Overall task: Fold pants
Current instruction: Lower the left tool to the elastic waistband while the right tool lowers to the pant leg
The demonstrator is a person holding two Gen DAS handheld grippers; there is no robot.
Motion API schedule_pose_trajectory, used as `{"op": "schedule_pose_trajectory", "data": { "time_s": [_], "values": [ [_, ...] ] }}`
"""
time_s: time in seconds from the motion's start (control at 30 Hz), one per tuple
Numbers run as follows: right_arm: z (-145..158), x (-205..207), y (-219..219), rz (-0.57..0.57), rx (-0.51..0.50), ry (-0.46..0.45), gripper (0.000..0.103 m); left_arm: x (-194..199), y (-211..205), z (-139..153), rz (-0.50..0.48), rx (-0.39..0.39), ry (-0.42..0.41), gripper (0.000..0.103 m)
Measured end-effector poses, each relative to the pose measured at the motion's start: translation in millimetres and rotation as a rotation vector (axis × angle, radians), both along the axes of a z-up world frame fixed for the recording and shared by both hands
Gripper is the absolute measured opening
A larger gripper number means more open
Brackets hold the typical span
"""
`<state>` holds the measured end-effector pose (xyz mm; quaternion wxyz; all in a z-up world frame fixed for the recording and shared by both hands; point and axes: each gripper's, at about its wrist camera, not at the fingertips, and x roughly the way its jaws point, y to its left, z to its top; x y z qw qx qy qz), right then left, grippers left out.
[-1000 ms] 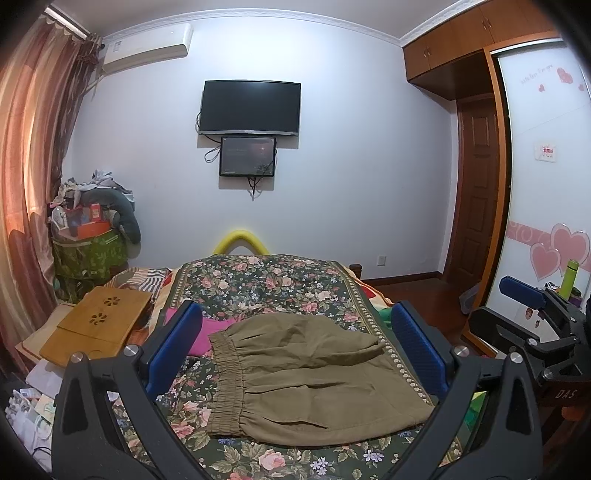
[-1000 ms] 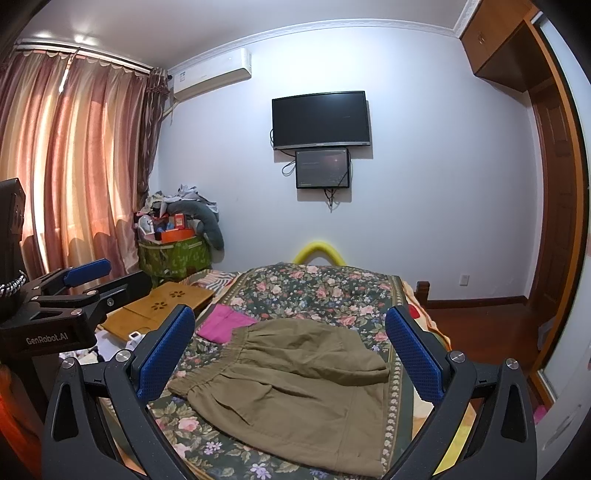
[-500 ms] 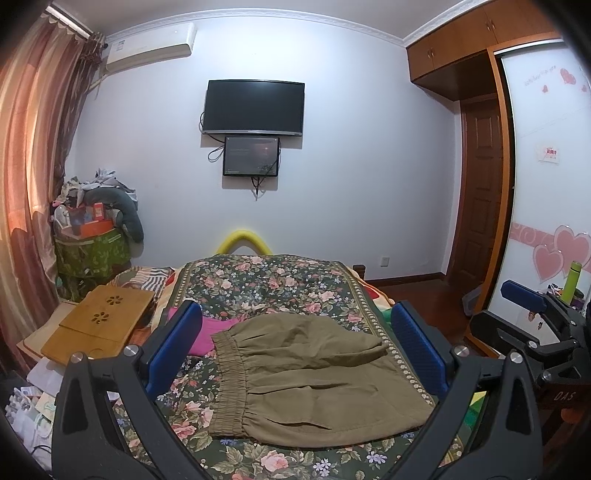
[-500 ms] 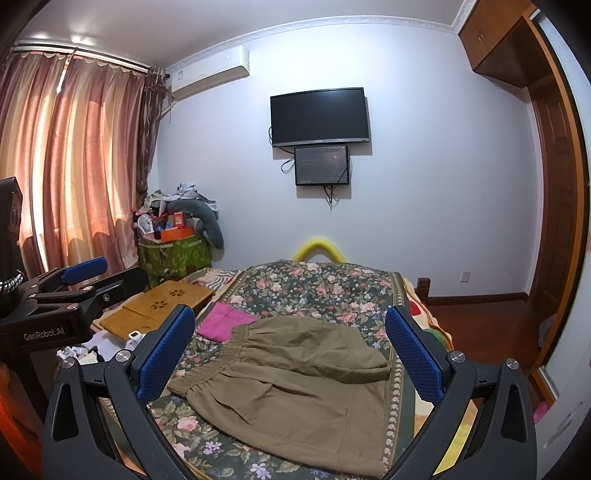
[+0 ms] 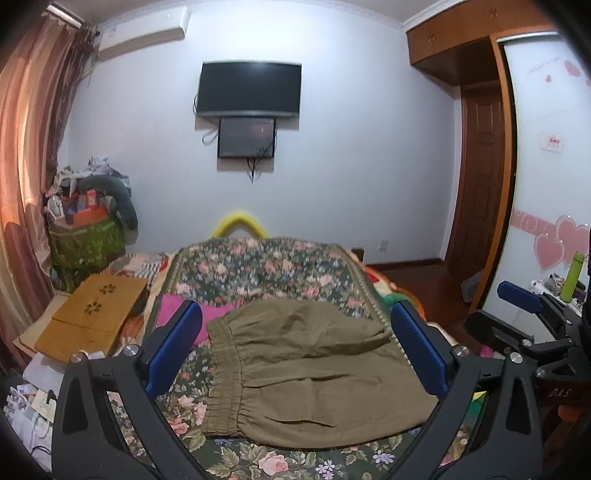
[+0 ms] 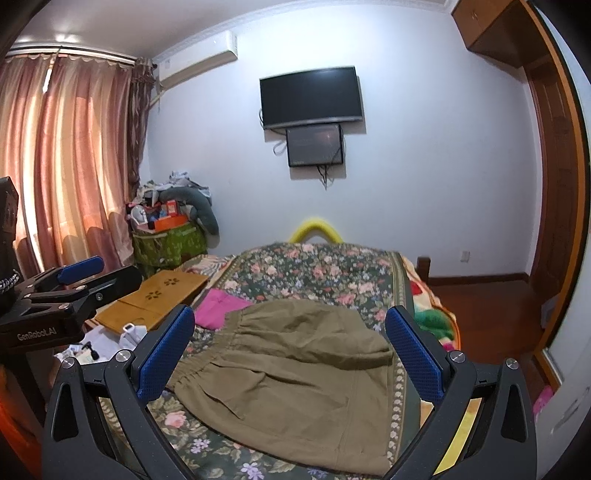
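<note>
My left hand-held gripper (image 5: pixel 295 350) hides the pants' (image 5: pixel 314 373) right edge behind its finger; the fold's underside I can't see. Pink cloth (image 5: pixel 207 321) is partly covered by the pants and a finger. Right hand-held gripper (image 6: pixel 290 352) body is cut by the frame bottom. The yellow thing (image 6: pixel 316 229) behind the bed (image 6: pixel 314 273) is blurred, unidentifiable. Basket clutter (image 6: pixel 166 218) is too small to tell.

- A home bedroom: a bed (image 5: pixel 280 258) under a floral bedspread fills the middle of the room.
- A wall-mounted television (image 5: pixel 249 88) hangs opposite, an air conditioner (image 5: pixel 142 31) high beside it.
- Pink curtains (image 6: pixel 62 158) cover the window on the left.
- A wooden wardrobe (image 5: pixel 458 40) and a panelled door (image 5: pixel 480 173) stand to the right.
- A heaped laundry basket (image 5: pixel 86 236) sits in the corner.
</note>
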<state>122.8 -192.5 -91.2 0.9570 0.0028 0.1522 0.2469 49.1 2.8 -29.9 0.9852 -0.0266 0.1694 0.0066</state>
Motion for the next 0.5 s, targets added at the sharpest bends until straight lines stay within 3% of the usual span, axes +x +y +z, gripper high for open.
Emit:
{"op": "schedule_pose_trajectory", "data": {
  "time_s": [0.2, 0.33, 0.5],
  "values": [
    [-36, 30, -6, -0.031, -0.020, 0.110, 0.102, 49, 10, -42, 0.015, 0.026, 0.160, 0.103],
    [-71, 57, -12, -0.062, -0.066, 0.200, 0.102, 87, 17, -81, 0.051, 0.087, 0.288, 0.103],
    [-100, 91, -24, -0.084, -0.125, 0.300, 0.102, 125, 36, -123, 0.043, 0.057, 0.447, 0.103]
  ]
}}
